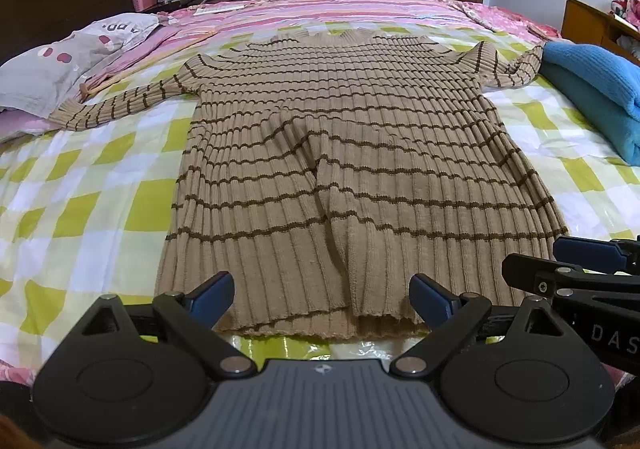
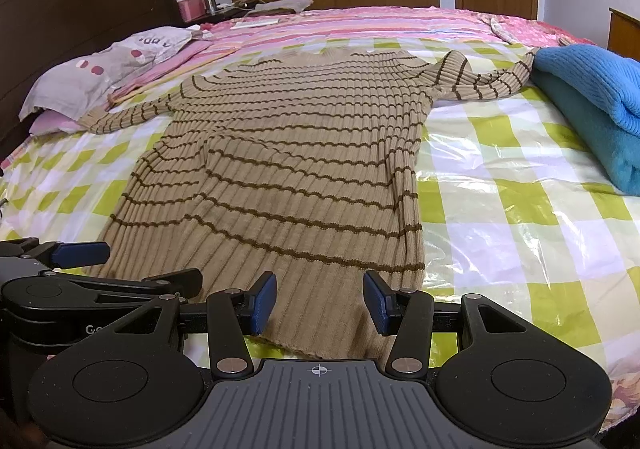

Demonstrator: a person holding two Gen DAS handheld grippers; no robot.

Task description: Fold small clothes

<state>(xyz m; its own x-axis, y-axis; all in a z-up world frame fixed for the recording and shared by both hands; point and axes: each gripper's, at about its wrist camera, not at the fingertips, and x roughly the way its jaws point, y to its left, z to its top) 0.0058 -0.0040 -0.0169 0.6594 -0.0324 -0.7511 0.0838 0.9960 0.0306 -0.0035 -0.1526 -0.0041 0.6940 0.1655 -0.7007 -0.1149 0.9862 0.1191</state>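
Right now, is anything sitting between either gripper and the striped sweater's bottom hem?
Nothing visible. The left gripper and the right gripper are both open at the near hem of the striped sweater, which lies flat on the checked sheet. The folded blue blanket lies off to the side, by one sleeve.
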